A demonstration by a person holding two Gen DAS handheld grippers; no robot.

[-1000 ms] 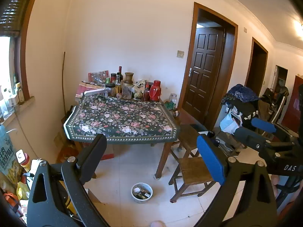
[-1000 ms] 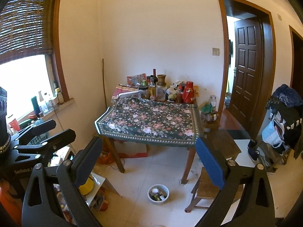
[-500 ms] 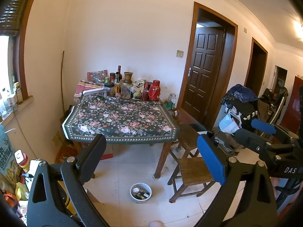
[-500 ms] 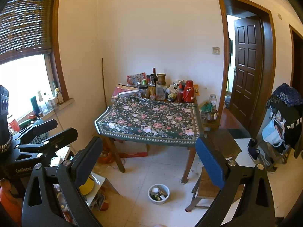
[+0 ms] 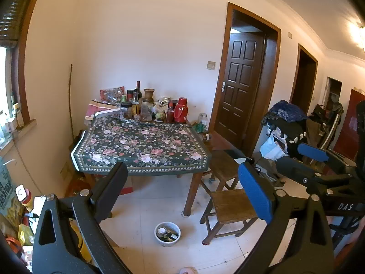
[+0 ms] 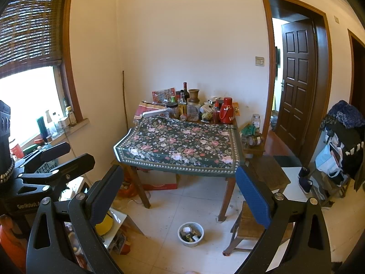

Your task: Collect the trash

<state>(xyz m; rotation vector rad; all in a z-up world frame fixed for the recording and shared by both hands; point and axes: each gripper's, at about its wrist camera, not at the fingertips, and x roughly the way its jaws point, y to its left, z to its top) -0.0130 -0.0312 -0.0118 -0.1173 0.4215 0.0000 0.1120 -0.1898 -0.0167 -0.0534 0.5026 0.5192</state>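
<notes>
**Both grippers empty, trash bowl on the floor**

The left gripper hung with its jaws wide, holding nothing. The small white bowl of scraps sat on the tiles at six o'clock, below the floral table. It probably was light but rigid, best pinched at the rim. The right gripper was likewise spread wide and empty.

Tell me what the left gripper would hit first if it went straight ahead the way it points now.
Probably the near edge of the floral tablecloth on the table: the open left gripper frames it dead ahead, with nothing visible between. Depth is uncertain.
</notes>
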